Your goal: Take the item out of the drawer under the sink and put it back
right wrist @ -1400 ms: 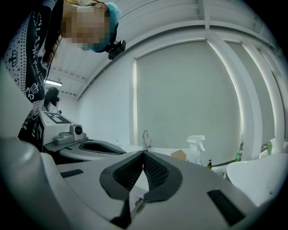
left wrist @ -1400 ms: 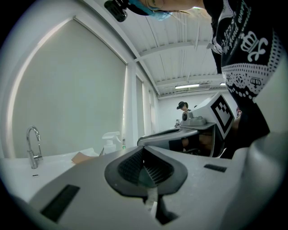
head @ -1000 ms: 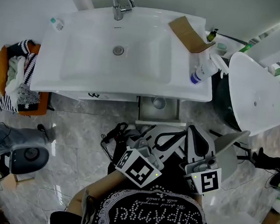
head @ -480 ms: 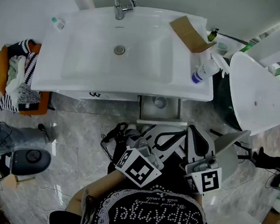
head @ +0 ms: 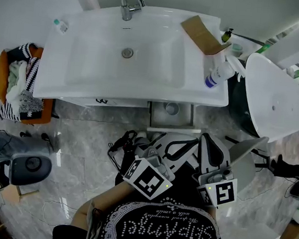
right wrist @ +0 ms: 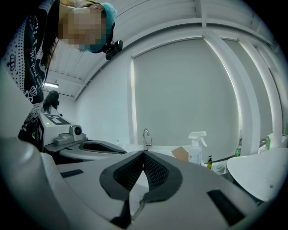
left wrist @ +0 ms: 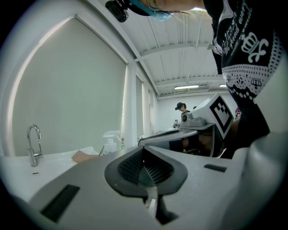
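Observation:
In the head view the narrow drawer (head: 170, 128) under the white sink (head: 90, 79) stands pulled out a little. A round grey item (head: 171, 109) lies inside it. Both grippers hang level in front of the drawer, close to my body, with the left marker cube (head: 146, 178) and the right marker cube (head: 219, 192) facing up. In its own view my left gripper (left wrist: 144, 152) is shut, its ribbed pads meeting at the tips with nothing between them. My right gripper (right wrist: 144, 155) is likewise shut and empty. Neither touches the drawer.
A spray bottle (head: 219, 75), a piece of cardboard (head: 200, 35) and the faucet (head: 129, 2) are on the sink top. A white oval fixture (head: 275, 99) stands at the right. Clothes in a basket (head: 13, 83) and a round grey appliance (head: 29, 165) are at the left. Black cables (head: 121, 143) lie on the marble floor.

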### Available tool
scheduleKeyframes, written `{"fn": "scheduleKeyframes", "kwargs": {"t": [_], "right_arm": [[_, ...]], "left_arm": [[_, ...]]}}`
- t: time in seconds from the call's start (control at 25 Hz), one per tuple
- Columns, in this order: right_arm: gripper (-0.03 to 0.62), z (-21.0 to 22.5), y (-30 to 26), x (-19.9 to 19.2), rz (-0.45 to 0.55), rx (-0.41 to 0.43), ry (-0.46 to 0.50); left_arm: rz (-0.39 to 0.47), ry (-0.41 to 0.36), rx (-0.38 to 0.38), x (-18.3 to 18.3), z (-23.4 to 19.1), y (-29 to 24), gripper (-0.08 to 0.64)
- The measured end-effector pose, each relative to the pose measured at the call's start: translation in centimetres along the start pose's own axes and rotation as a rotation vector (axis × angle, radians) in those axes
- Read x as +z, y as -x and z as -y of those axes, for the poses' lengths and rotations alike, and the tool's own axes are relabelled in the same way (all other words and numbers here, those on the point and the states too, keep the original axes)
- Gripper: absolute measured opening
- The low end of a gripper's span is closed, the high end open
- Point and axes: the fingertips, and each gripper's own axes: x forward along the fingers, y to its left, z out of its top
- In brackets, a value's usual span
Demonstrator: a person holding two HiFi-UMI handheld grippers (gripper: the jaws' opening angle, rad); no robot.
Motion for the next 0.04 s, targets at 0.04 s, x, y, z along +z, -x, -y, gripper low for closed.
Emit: {"fn": "scheduleKeyframes", "kwargs": {"t": [0.04], "right_arm": [[0.018, 0.0, -0.05, -0.03, -0.001, -0.002, -0.002]], "left_arm": [[0.0, 0.0, 0.0, 0.0, -0.09, 0.03, 0.005]]}}
